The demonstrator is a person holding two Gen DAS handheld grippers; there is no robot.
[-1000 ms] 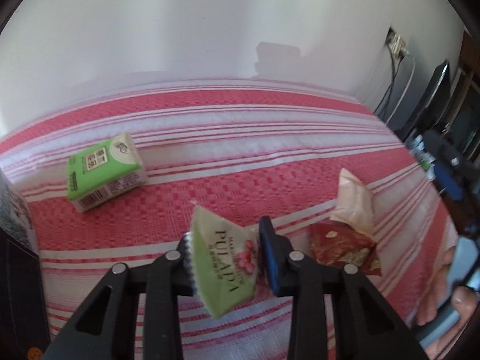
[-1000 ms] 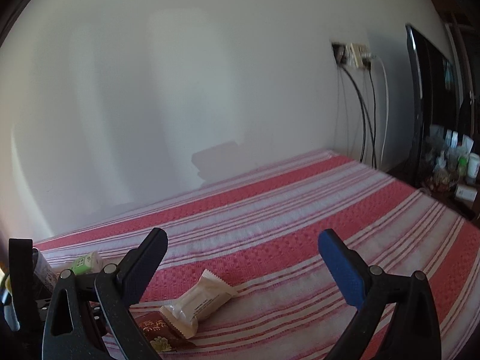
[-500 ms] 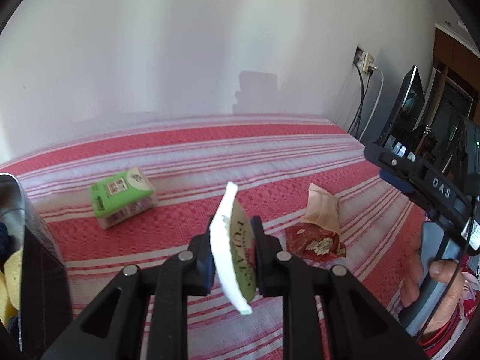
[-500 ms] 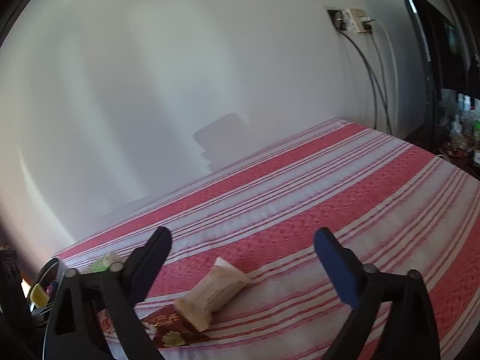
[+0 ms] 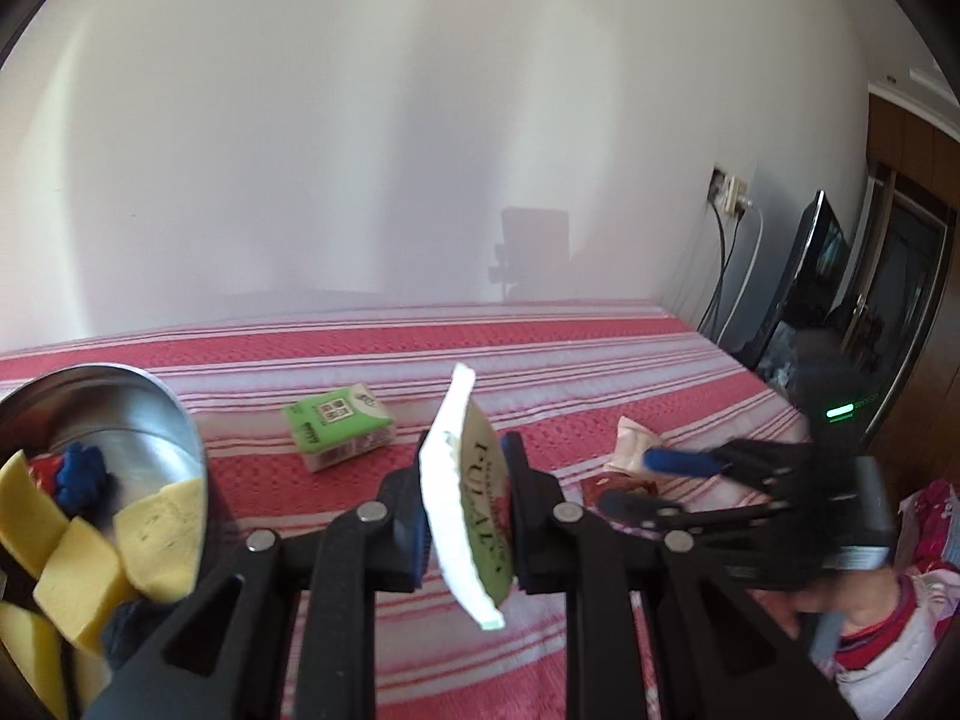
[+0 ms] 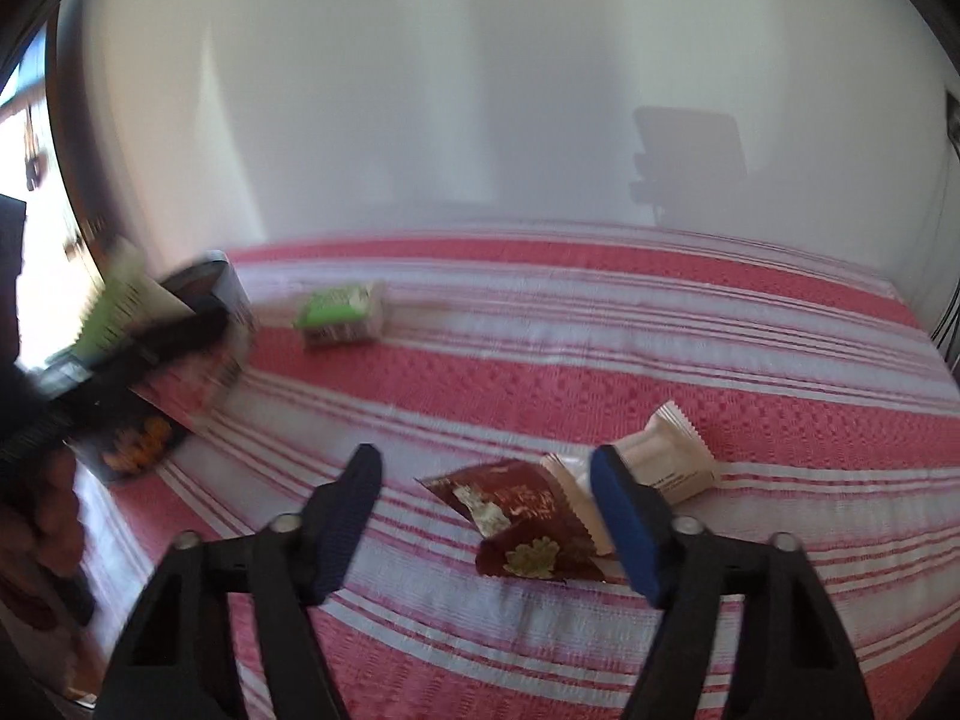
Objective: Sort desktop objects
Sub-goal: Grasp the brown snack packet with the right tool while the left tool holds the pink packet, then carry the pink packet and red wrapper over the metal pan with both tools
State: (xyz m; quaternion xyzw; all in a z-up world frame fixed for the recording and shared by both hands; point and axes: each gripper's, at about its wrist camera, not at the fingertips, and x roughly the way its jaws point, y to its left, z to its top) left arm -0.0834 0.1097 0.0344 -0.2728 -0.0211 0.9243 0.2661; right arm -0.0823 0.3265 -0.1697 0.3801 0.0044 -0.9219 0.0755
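Flanking red packet (image 6: 522, 525): cream packet (image 6: 666, 456), green carton (image 6: 339, 315).

L gripper (image 6: 120, 324) blurred (motion), tin (image 5: 90, 396) cut off

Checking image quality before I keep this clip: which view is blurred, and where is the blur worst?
Right wrist view: motion blur throughout, worst at left, where the left gripper and its green packet smear; dark red packet stays legible. Left wrist view: mostly sharp, packet lettering readable; only the right gripper blurs. Both bow at the edges.
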